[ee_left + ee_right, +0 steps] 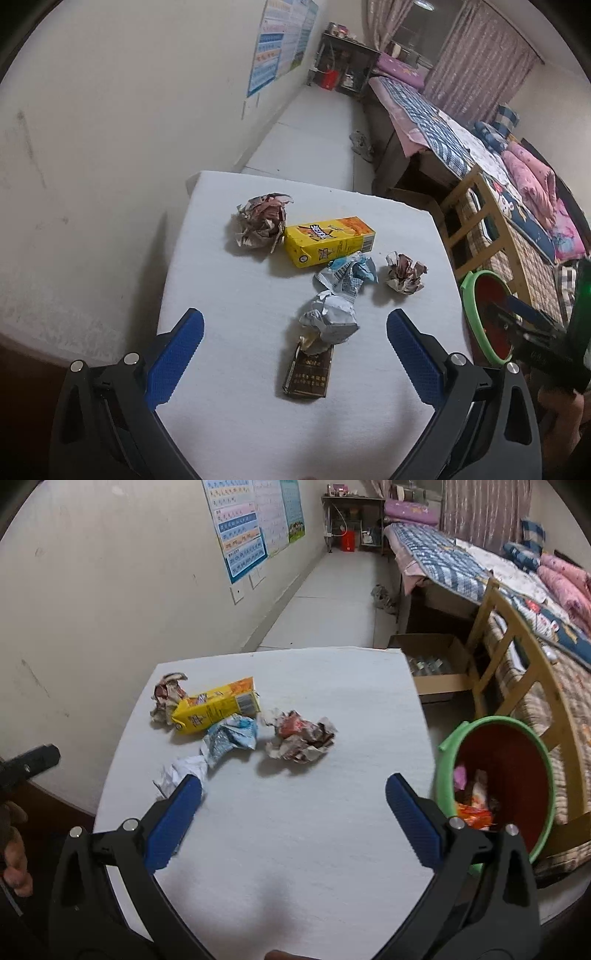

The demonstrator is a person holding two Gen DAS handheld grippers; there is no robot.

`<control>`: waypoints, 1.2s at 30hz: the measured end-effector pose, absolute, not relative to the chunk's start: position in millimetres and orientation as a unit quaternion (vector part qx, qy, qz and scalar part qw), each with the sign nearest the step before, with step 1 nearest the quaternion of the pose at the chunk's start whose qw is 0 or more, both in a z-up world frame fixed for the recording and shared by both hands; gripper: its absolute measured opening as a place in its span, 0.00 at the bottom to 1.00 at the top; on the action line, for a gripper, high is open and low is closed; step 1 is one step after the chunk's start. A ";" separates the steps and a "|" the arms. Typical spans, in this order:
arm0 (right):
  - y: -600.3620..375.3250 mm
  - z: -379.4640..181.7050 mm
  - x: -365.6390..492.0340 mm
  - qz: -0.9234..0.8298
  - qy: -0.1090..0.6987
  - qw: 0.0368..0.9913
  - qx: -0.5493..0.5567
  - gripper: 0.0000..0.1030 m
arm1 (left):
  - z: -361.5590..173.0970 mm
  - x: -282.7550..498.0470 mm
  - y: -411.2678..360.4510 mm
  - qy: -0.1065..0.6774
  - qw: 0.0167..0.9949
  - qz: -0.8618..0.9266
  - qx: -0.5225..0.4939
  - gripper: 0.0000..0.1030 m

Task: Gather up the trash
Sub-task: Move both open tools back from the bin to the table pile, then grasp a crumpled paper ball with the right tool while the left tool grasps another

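left gripper: spread wide, empty; foil wad sits btwn tips; drop straight, squeeze its middle
right gripper: gaping, empty; bin beside right tip

No text can be read with certainty. Bold printed characters are seen on the yellow carton but stay blurred; a barcode is shown on its end. Gold lettering on the dark packet is illegible. Rows of small print on the wall posters are too small.
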State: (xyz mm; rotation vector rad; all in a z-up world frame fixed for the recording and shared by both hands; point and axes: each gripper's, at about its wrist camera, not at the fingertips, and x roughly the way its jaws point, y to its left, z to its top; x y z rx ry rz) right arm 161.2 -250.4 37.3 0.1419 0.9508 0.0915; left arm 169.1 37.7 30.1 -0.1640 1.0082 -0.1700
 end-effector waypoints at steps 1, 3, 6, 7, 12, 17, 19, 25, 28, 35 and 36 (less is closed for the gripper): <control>-251.5 36.0 165.5 0.044 0.458 0.885 0.078 0.95 | 28.0 174.1 36.9 0.484 0.868 -0.081 -0.073 0.92; -252.3 32.1 174.5 0.040 0.464 0.881 0.083 0.96 | 22.8 183.6 36.4 0.489 0.865 -0.087 -0.071 0.92; -249.6 22.5 188.4 0.027 0.475 0.877 0.069 0.96 | 13.1 198.9 34.7 0.494 0.862 -0.088 -0.069 0.92; -249.5 18.0 193.3 0.027 0.479 0.874 0.069 0.95 | 9.4 204.5 33.6 0.496 0.861 -0.088 -0.066 0.92; -246.3 -3.0 216.7 0.033 0.500 0.862 0.075 0.96 | -8.4 231.9 33.5 0.505 0.858 -0.082 -0.056 0.92; -238.9 -22.7 237.5 0.032 0.515 0.853 0.073 0.95 | -24.3 259.2 34.9 0.510 0.855 -0.077 -0.058 0.92; -236.2 -30.6 244.6 0.031 0.520 0.851 0.068 0.95 | -32.3 272.1 36.0 0.514 0.852 -0.075 -0.062 0.92; -231.5 -52.4 265.7 0.026 0.533 0.843 0.061 0.96 | -56.7 312.1 38.9 0.525 0.845 -0.073 -0.078 0.91; -231.3 -59.9 273.8 0.023 0.537 0.841 0.063 0.95 | -69.2 329.8 35.1 0.532 0.841 -0.071 -0.070 0.91; -232.1 -77.0 286.9 0.021 0.546 0.835 0.063 0.95 | -98.5 355.5 40.1 0.552 0.829 -0.053 -0.075 0.83; -232.5 -78.9 288.3 0.022 0.546 0.835 0.064 0.95 | -102.0 357.4 41.3 0.553 0.828 -0.051 -0.077 0.82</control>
